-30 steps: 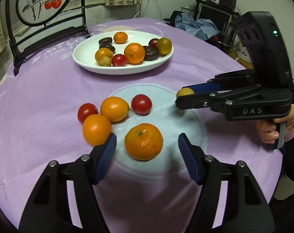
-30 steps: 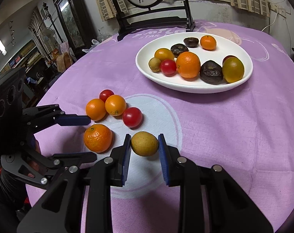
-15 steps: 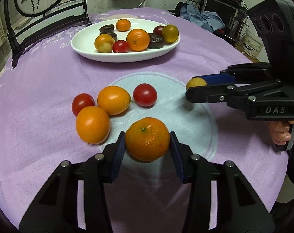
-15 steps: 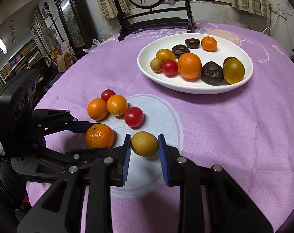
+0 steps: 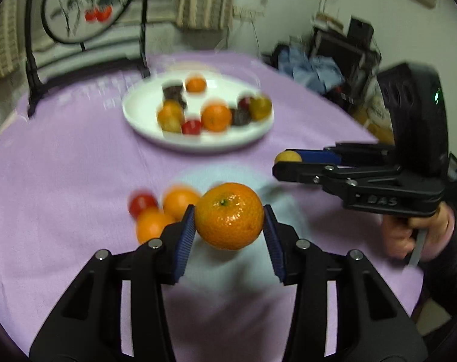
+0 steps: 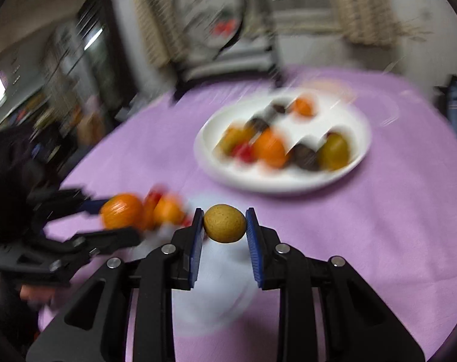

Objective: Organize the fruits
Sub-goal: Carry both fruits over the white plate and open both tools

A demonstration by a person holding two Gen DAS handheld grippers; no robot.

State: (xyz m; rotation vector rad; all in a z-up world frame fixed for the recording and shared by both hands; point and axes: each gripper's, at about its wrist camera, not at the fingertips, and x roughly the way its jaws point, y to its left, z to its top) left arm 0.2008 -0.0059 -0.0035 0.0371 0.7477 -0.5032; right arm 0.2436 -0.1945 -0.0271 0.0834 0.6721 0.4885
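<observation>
My left gripper [image 5: 229, 224] is shut on a mandarin orange [image 5: 229, 215] and holds it above the purple tablecloth; it also shows in the right wrist view [image 6: 121, 211]. My right gripper [image 6: 224, 224] is shut on a small yellow-brown fruit [image 6: 225, 223], lifted off the cloth; that fruit shows in the left wrist view [image 5: 287, 157]. A white plate [image 5: 144, 111] with several fruits sits farther back, also in the right wrist view [image 6: 358, 120]. Two oranges [image 5: 180, 199] and a red tomato [image 5: 141, 203] lie on the cloth behind the left fingers.
A black chair [image 5: 86, 48] with a round painted back stands behind the table. Clothes and dark shelving [image 5: 319, 66] are at the far right. The table edge curves down on the right [image 5: 415, 307]. Both views are motion-blurred.
My left gripper closed on the mandarin and lifted it. My right gripper lifted the yellow-brown fruit. Both views now tilt up and sit higher over the table.
</observation>
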